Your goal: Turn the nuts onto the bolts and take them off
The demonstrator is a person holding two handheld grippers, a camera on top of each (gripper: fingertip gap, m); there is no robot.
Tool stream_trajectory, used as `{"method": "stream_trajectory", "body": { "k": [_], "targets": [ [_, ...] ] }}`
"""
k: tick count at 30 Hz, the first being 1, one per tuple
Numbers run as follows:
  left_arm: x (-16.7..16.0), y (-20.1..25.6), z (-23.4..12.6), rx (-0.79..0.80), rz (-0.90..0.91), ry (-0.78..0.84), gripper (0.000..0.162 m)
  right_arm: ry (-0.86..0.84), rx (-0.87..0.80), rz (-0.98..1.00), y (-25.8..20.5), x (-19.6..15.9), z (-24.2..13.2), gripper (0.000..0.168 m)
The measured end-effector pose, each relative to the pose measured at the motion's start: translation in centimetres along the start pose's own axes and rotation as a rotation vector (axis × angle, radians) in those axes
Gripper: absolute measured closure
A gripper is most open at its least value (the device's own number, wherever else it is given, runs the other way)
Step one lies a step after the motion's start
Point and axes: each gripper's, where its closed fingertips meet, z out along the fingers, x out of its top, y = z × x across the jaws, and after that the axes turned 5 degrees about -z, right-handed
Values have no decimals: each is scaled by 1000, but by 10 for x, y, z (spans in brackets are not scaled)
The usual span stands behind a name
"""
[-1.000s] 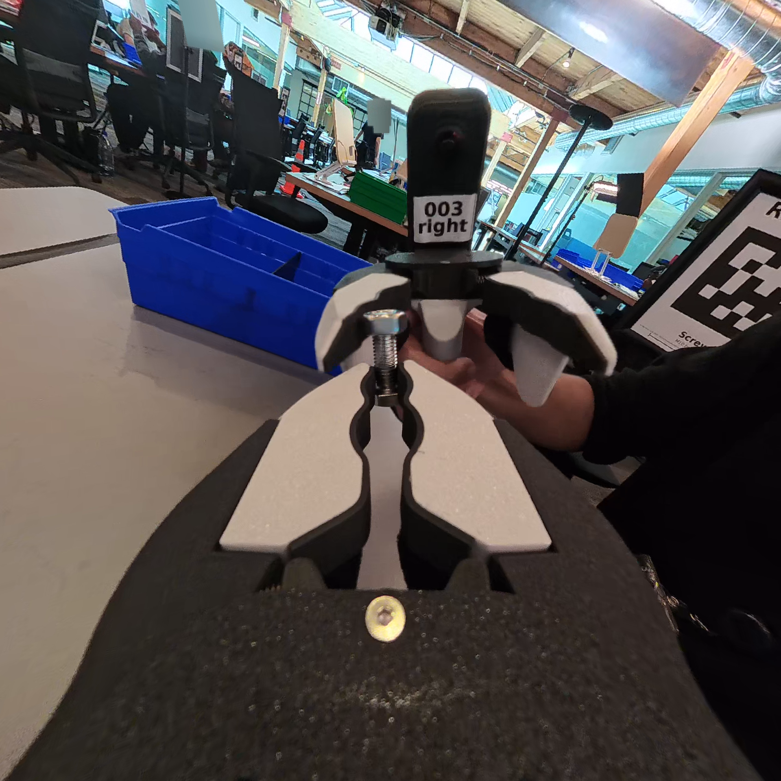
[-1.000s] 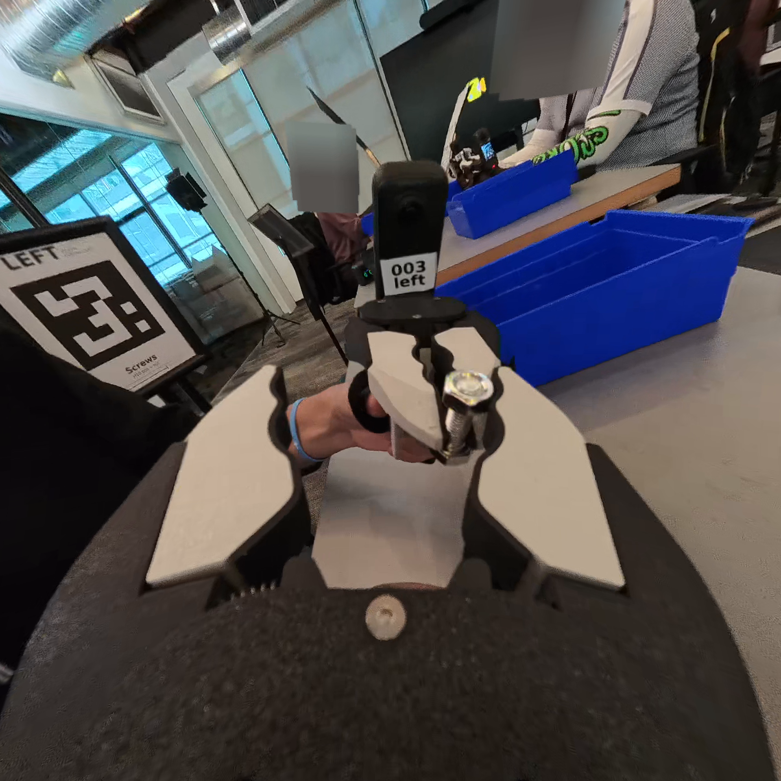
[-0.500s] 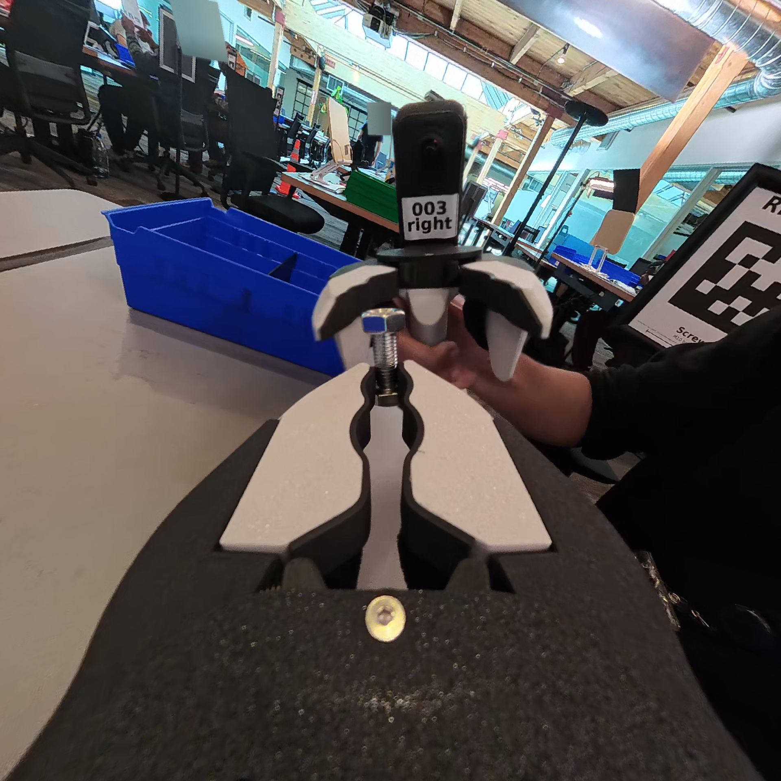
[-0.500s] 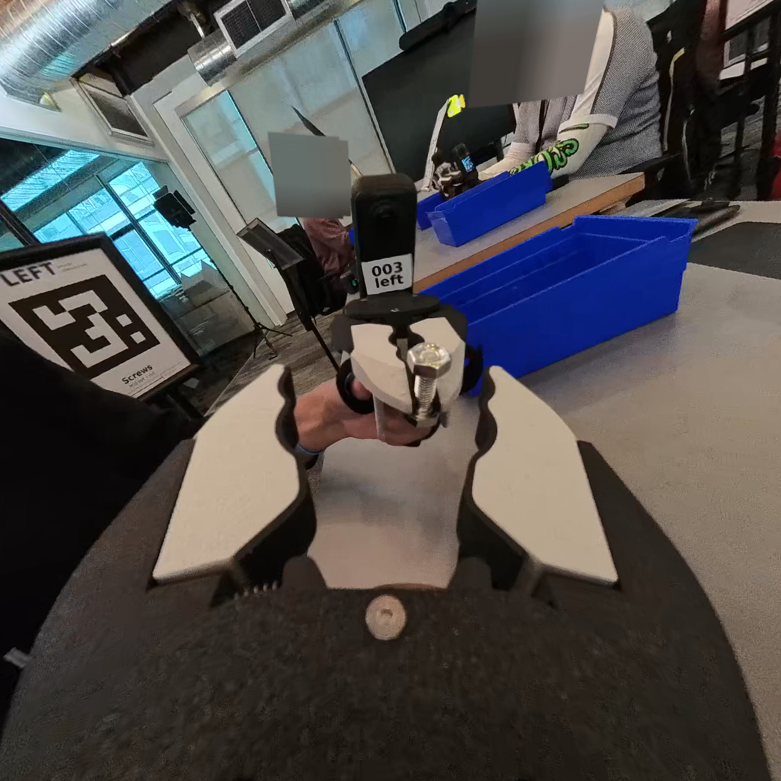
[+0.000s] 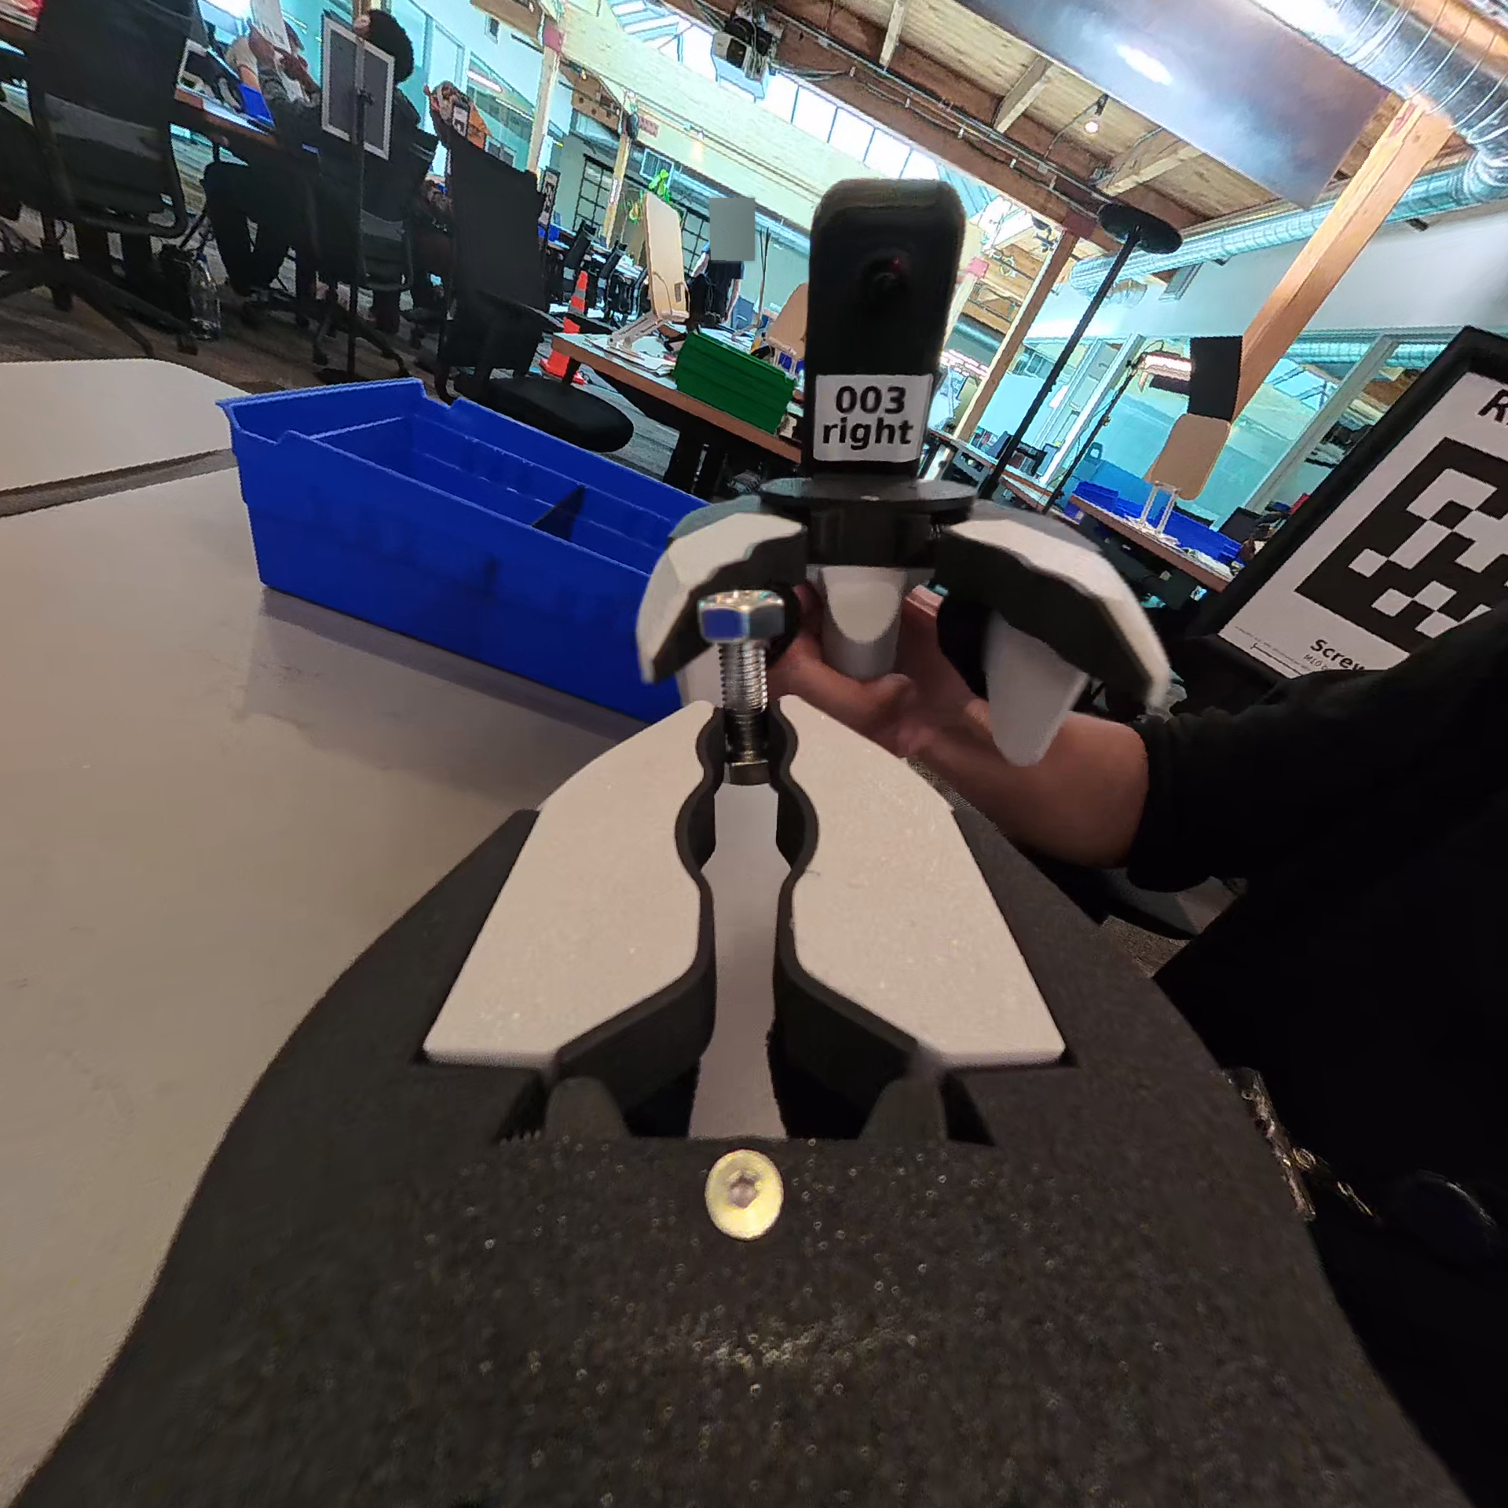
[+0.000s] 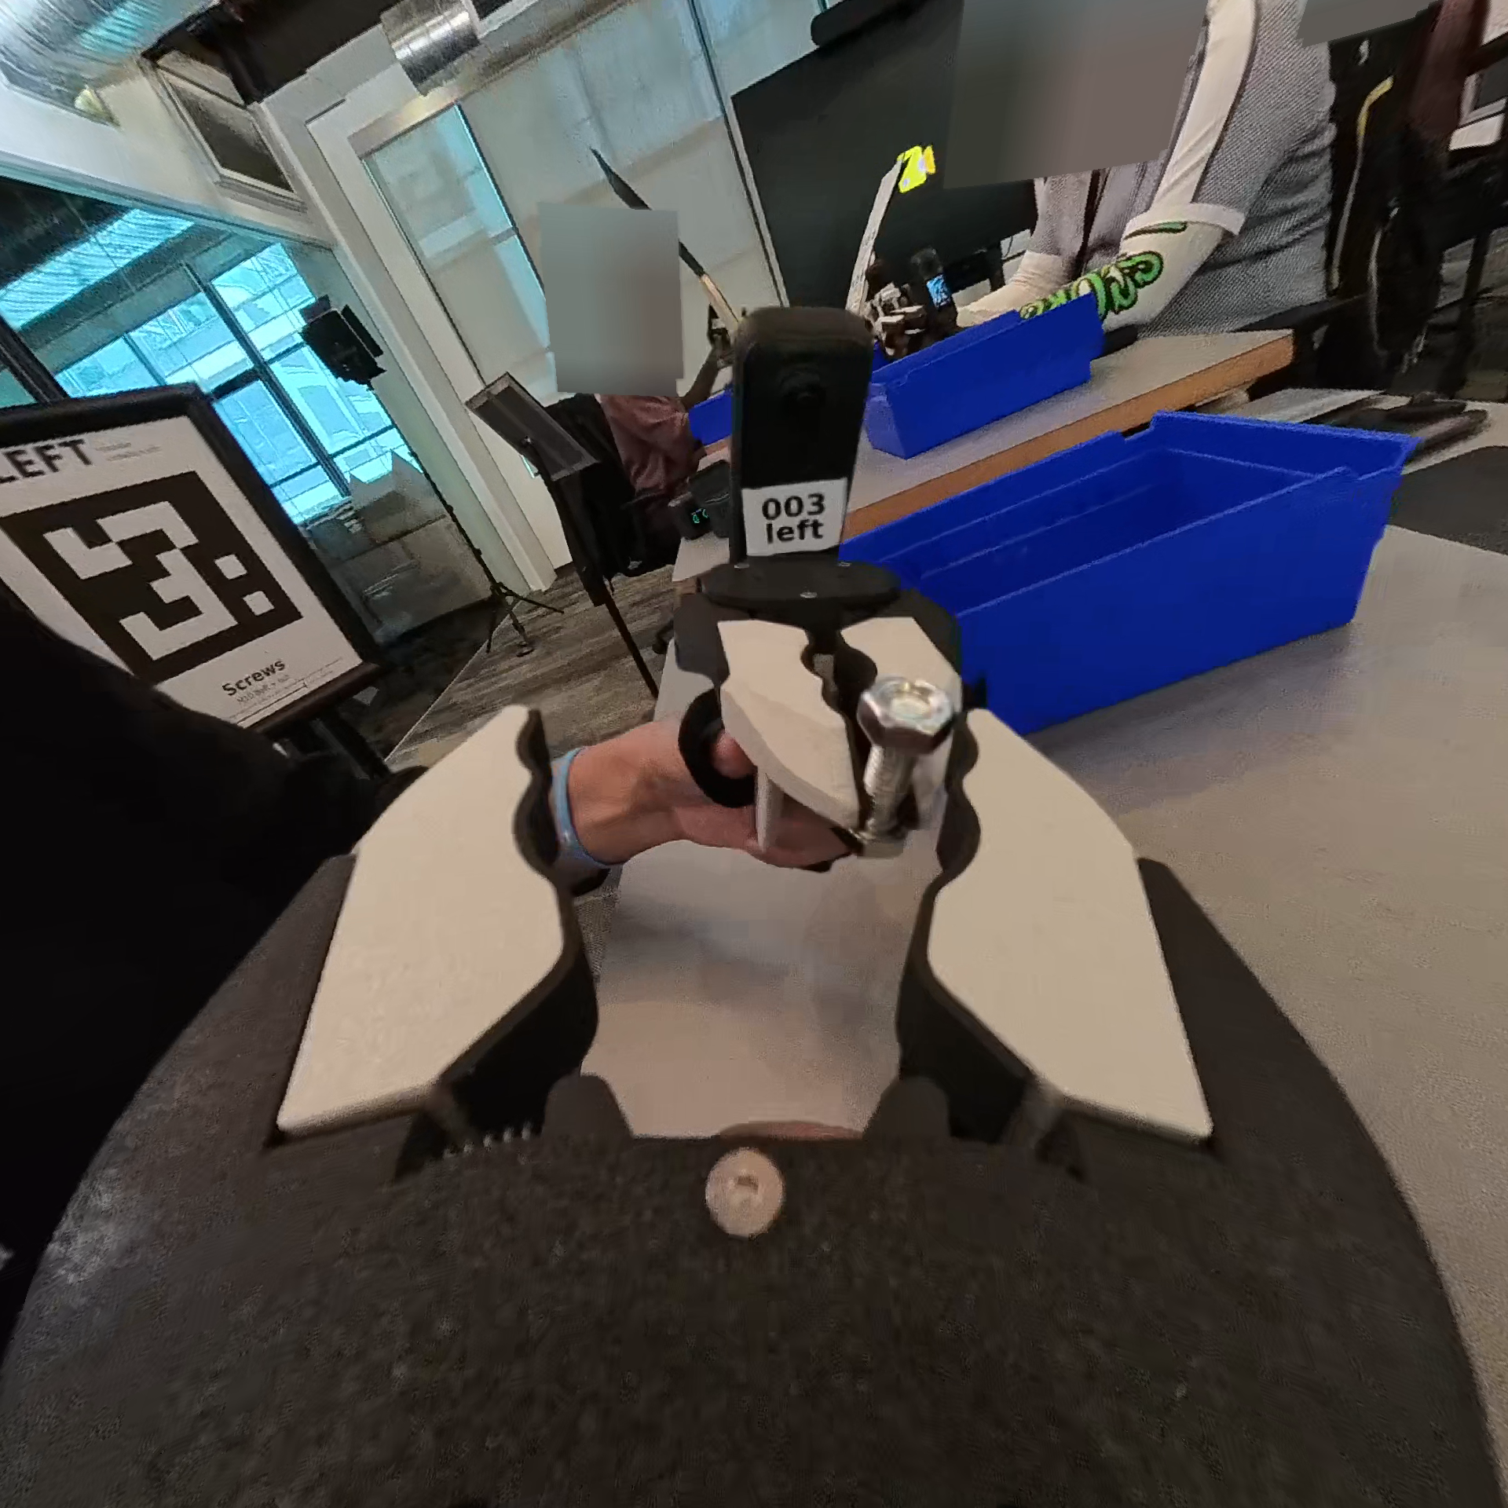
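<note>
The left gripper [image 5: 744,738] is clenching its jaws on the lower end of the bolt [image 5: 741,663], apparently on the nut [image 5: 744,765] sitting at the shank's foot, though the fingers are hiding most of it. It is keeping the bolt upright with the hex head on top and the bare thread standing clear above the fingertips, which is leaving that head free to be gripped and turned from the other side. The right gripper [image 6: 747,783] is spreading its jaws wide and holding nothing; its right finger [image 6: 1036,906] is sitting just beside the bolt head, so I judge it is lining up to close on the head and twist. Both tools are hovering above the grey table [image 5: 163,775], not resting on it, probably so each wrist has room to rotate. Behind them the blue bin [image 5: 424,522] is standing near on the table, likely the store for loose parts, while a framed marker sign [image 6: 155,563] is leaning off to the side
</note>
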Motion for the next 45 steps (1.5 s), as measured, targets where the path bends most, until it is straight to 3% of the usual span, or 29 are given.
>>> {"method": "stream_trajectory", "body": {
  "k": [3,8,11,14,19,24,28,31,35,45],
  "targets": [
    [-1,2,2,-4,7,-9,153,-23,-7,-6,4,-5,11,74],
    [1,2,-1,0,10,-2,153,8,-21,-3,3,2,-16,84],
    [0,2,0,-7,3,-5,153,13,10,6,-3,1,0,74],
    [-2,3,3,0,14,-21,153,-11,13,20,3,-4,9,75],
    [0,3,0,-3,14,-10,153,30,-20,4,5,8,-20,84],
    [-2,1,1,-7,1,-11,153,23,38,32,1,5,2,76],
    [1,3,0,-8,11,-6,154,39,3,45,9,8,-11,79],
    [0,1,-2,-3,6,-4,153,48,39,59,0,9,-22,92],
    [-3,1,1,-3,3,-16,153,42,62,79,0,6,-4,80],
    [-4,1,0,0,3,-16,153,48,67,77,-1,8,-13,85]
  ]
}}
